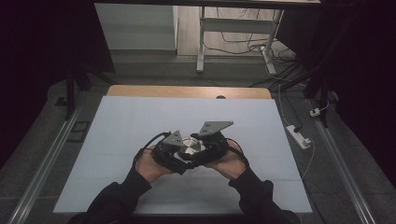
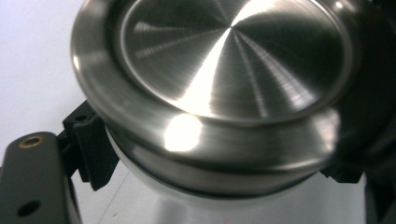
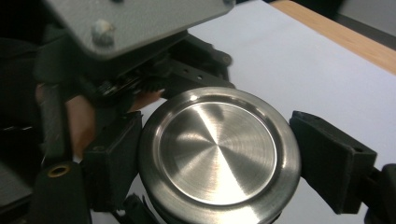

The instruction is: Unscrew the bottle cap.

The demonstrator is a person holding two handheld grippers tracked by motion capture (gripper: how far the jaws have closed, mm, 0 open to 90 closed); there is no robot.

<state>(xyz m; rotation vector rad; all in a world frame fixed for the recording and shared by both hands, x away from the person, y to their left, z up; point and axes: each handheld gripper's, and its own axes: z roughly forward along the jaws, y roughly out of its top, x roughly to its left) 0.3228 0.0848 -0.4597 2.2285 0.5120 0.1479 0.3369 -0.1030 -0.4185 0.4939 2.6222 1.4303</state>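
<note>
Two grippers meet on one round steel tin (image 1: pixel 190 146) above the desk (image 1: pixel 140 121): the left gripper (image 1: pixel 173 150) clenches its body, and the right gripper (image 3: pixel 215 154) has its fingers (image 3: pixel 332 161) pressed on the lid rim. Polished metal could slip from between either pair if twisted unevenly.

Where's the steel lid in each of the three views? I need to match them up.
High view: the steel lid sits low of centre, between the two hand-held grippers.
Left gripper view: it takes up the upper middle and right, very close to the camera.
Right gripper view: it lies at lower centre, between the black jaws.
Shared landmark: the white table cover under the lid, seen in all three views.
</note>
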